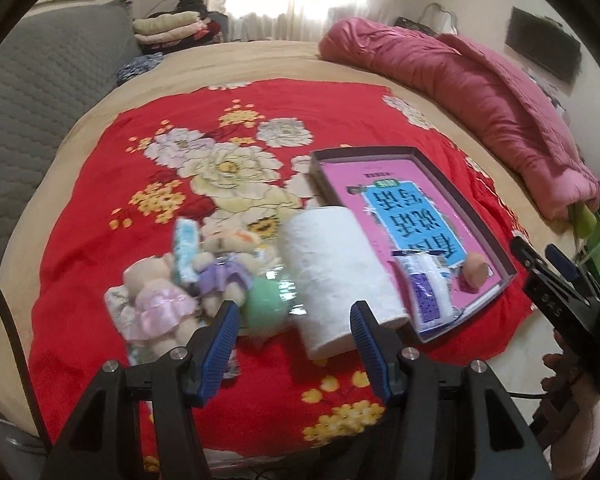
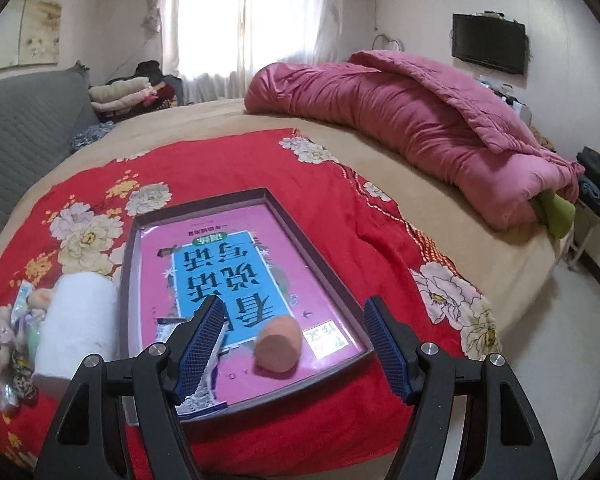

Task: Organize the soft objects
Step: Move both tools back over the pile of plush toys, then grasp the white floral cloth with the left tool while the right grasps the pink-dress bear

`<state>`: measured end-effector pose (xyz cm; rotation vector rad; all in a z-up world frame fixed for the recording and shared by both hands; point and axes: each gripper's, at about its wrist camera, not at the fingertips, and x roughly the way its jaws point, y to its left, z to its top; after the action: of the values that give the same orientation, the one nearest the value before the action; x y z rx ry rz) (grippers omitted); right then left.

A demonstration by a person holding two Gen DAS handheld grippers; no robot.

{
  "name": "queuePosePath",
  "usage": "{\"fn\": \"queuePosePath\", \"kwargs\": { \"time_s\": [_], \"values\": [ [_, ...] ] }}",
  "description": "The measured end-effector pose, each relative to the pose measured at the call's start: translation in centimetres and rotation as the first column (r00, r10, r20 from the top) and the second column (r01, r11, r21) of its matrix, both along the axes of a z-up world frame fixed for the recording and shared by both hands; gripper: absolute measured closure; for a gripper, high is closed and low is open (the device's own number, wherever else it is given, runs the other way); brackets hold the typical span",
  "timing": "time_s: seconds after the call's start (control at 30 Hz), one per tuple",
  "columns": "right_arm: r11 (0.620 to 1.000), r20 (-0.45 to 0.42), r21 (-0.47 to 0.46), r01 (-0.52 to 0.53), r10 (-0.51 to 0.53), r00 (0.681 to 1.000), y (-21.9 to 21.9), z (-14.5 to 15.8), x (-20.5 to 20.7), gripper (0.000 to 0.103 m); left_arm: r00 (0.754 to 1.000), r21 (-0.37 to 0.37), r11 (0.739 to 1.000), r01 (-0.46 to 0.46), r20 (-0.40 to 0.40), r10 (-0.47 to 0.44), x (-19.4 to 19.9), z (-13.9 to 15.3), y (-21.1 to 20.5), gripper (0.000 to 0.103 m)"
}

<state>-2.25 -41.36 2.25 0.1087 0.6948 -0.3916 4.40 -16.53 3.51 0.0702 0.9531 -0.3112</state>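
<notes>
Now the left hand-held gripper [image 1: 294,320] is hanging wide open and empty just above the white paper roll [image 1: 340,276], which is lying on its side on the red floral blanket [image 1: 140,168], touching the near-left wall of the shallow tray [image 1: 488,232]. Over on the other side, the right hand-held gripper [image 2: 294,334] is also gaping wide, holding nothing, with the peach sponge [image 2: 278,346] sitting in the tray just beyond its fingers.

Risk first: that roll is round and the bed is soft, so an off-centre pinch is likely sending it rolling toward 6 o'clock. At 9 o'clock of the roll, the green ball [image 1: 262,306] and the two plush bears [image 1: 168,300] are crowding in, touching each other, so the left finger is in danger of snagging a crinkly wrapper or a skirt. A tissue packet [image 1: 428,292] is lying over the tray's near rim; a careless drop could be tipping it out.

Room-wise, 12 o'clock is looking generous across the blanket, while the pink quilt [image 2: 400,120] is blocking 2 o'clock and the bed edge is falling away at 4 o'clock in the right view.
</notes>
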Motion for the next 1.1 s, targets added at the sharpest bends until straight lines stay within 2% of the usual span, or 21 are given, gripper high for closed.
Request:
{"fn": "queuePosePath", "kwargs": {
  "time_s": [0.27, 0.47, 0.7, 0.93, 1.1],
  "values": [
    [0.985, 0.062, 0.043, -0.168, 0.165, 0.984, 5.9, 2.9, -0.1, 0.029, 0.992, -0.035, 0.992, -0.124, -0.007, 0.124, 0.2, 0.1, 6.8, 0.045],
    [0.947, 0.084, 0.088, -0.309, 0.302, 0.950, 11.6, 4.7, 0.4, 0.029, 0.974, -0.050, 0.973, -0.226, -0.028, 0.225, 0.0, -0.7, 13.2, 0.045],
    [0.889, 0.070, 0.100, -0.447, 0.441, 0.895, 18.8, 4.8, 0.7, 0.029, 0.949, -0.063, 0.948, -0.313, -0.047, 0.310, -0.8, -1.5, 18.6, 0.045],
    [0.827, 0.038, 0.074, -0.558, 0.556, 0.830, 24.3, 3.4, -0.2, 0.029, 0.941, -0.101, 0.936, -0.336, -0.080, 0.329, -1.2, -2.7, 20.6, 0.045],
    [0.800, -0.002, 0.061, -0.597, 0.598, 0.801, 25.7, 1.9, -0.5, 0.029, 0.946, -0.117, 0.941, -0.317, -0.113, 0.304, -1.1, -4.2, 20.1, 0.045]
  ]
}}
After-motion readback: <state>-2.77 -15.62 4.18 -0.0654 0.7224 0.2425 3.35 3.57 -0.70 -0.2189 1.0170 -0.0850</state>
